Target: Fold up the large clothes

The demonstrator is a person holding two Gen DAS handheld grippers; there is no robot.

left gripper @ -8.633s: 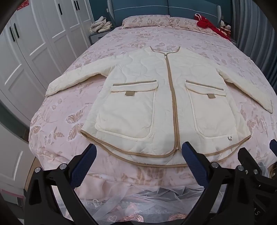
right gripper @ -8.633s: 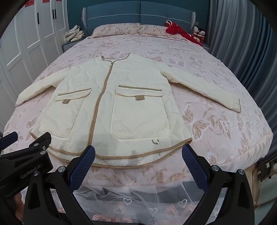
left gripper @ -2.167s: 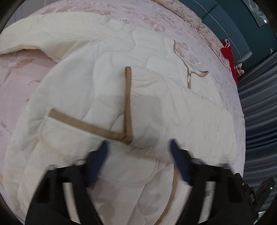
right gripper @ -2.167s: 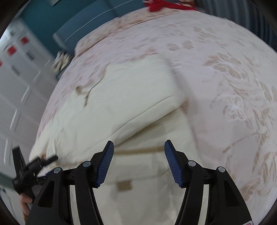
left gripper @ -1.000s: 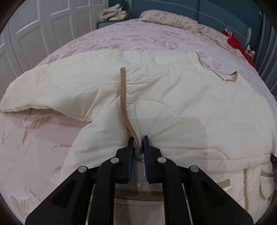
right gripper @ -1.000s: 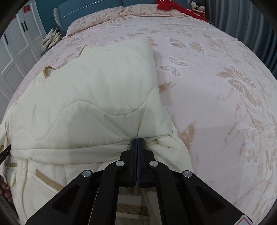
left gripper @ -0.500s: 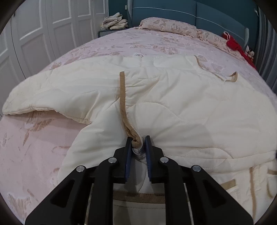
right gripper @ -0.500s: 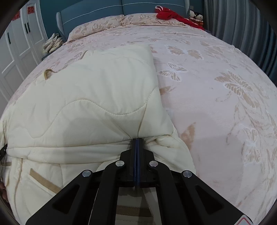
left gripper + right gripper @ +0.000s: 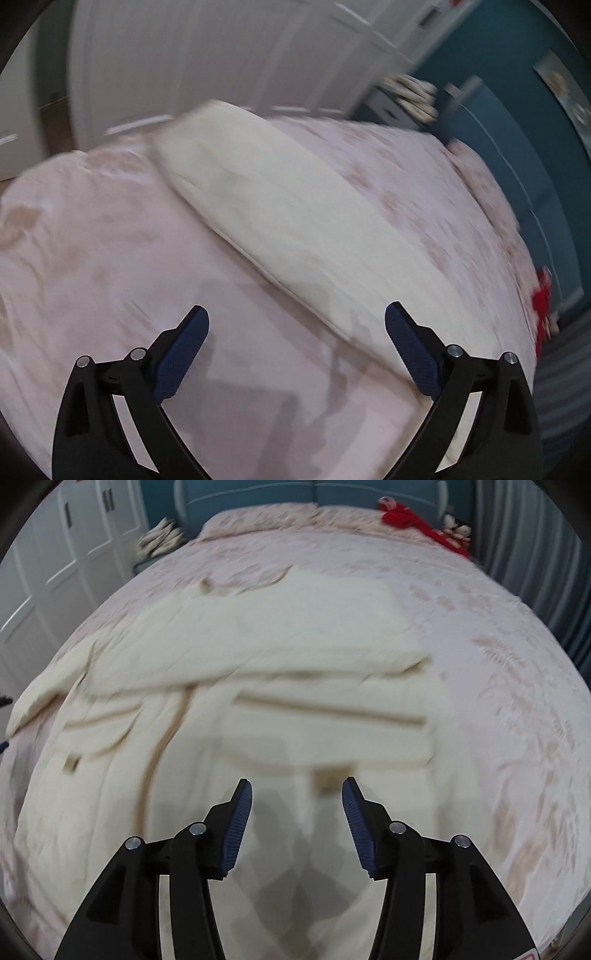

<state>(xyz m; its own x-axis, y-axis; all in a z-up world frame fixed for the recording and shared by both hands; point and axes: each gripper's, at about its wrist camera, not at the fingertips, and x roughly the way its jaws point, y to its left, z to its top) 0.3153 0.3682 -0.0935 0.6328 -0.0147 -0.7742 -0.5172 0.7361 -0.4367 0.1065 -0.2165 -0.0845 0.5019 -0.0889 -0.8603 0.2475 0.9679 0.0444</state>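
- You have one cream jacket [image 9: 280,657] on the pink bed [image 9: 498,686].
- Your left claw [image 9: 295,332] has just spread wide, empty, the sleeve [image 9: 295,221] just beyond it.
- Your right claw [image 9: 297,805], just parted halfway, hovers empty over the jacket's front.

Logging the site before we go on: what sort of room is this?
A bedroom, most likely: the cream jacket lies on a bed with a pink floral bedspread, a teal padded headboard and white wardrobe doors.
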